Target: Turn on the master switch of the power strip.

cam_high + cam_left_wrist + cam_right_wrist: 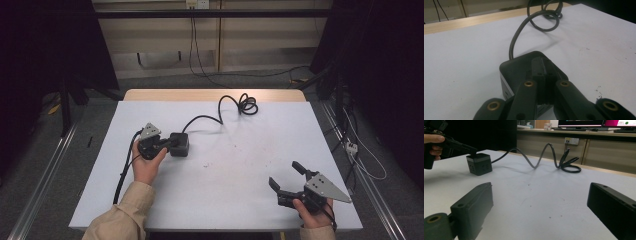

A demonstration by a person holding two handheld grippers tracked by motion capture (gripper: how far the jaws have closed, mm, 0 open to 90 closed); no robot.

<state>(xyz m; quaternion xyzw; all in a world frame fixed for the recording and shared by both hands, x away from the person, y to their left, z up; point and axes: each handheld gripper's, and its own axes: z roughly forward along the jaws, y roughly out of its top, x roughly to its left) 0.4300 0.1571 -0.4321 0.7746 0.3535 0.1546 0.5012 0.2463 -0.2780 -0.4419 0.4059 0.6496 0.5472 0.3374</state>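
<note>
A black cube-shaped power socket (181, 146) sits left of the middle of the white table (225, 195). Its black cable (202, 118) runs to a coil (247, 105) near the far edge. My left gripper (172, 143) is shut, jaws pressed together with nothing between them. Its tips rest on the top of the cube (515, 66), as the left gripper (541, 61) view shows. My right gripper (284, 172) lies at the near right corner, open and holding nothing. In the right gripper (540, 188) view the cube (479, 163) stands far off at the left, with the left gripper (472, 150) touching its top.
A bare wooden strip (215, 95) runs along the table's far edge. Metal rails (45, 175) flank the table on the floor, and loose white cables (360, 155) lie to the right. Dark curtains hang at both sides.
</note>
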